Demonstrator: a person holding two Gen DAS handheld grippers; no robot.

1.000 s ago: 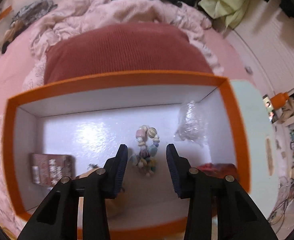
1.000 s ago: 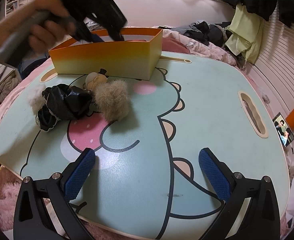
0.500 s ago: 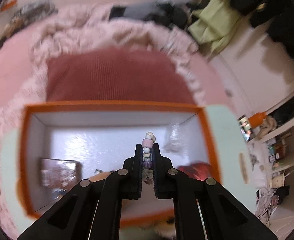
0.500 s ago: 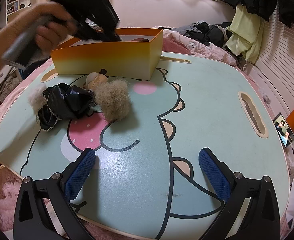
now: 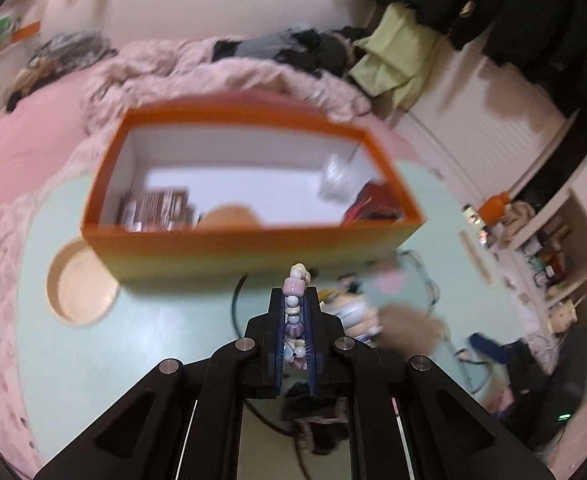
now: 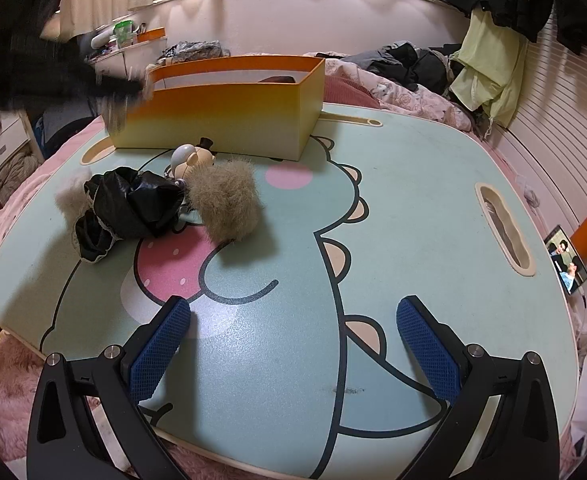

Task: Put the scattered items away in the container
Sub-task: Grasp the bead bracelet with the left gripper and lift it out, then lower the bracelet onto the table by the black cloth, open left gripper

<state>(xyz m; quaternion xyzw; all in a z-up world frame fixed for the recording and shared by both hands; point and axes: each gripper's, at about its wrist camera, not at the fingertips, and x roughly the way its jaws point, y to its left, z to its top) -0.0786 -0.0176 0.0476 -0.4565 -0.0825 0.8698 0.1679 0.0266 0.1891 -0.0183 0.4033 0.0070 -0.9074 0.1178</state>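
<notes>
The left gripper has its jaws closed on a beaded bracelet, and only a thin gap stays between the blue pads; the pink and white beads stick out past the fingertips, while the lower part of the string is hidden between the fingers. It hangs over the mint green table, in front of the near wall of the orange box, so the bracelet is outside the box. This view is blurred, and the things inside the box are hard to name: a brown printed packet at the left, something round and tan at the near wall, a red thing in the right corner and a clear crumpled wrapper above it. In the right wrist view the right gripper is wide open and holds nothing, low over the near part of the table with its cartoon print. Well apart from it, near the box, lies a small group of things that touch one another: a crumpled black cloth, a beige fur pompom and a small figure with a pale head, which is partly covered by the pompom. A second pale fur piece looks out from behind the cloth, mostly hidden. At the upper left of this view a dark blurred shape crosses the left end of the box; I cannot tell what part of the arm or tool it is.
</notes>
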